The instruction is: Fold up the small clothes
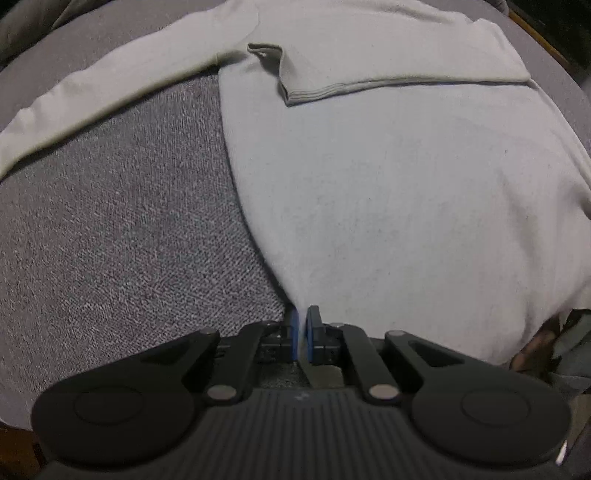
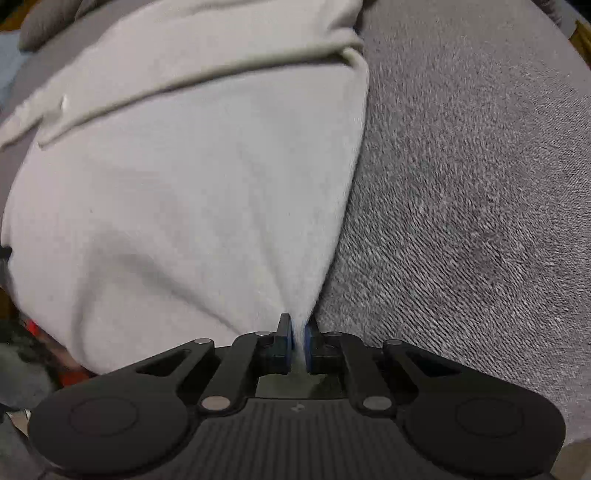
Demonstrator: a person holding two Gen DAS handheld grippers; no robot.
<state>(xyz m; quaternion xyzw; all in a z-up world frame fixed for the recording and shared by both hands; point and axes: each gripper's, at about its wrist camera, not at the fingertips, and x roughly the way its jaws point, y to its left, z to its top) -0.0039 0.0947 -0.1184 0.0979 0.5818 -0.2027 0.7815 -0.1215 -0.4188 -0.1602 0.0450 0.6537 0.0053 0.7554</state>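
A pale cream long-sleeved top lies on a grey woven surface. One sleeve is folded across its body; the other sleeve stretches out to the left. My left gripper is shut on the garment's near left hem corner. In the right wrist view the same top fills the left half, and my right gripper is shut on its near right hem corner. The cloth is pulled taut into both pinches.
The grey woven surface extends right of the garment. A cushion edge sits far left. Dark floor and a wooden edge show at far right. Red and orange items lie at the lower left.
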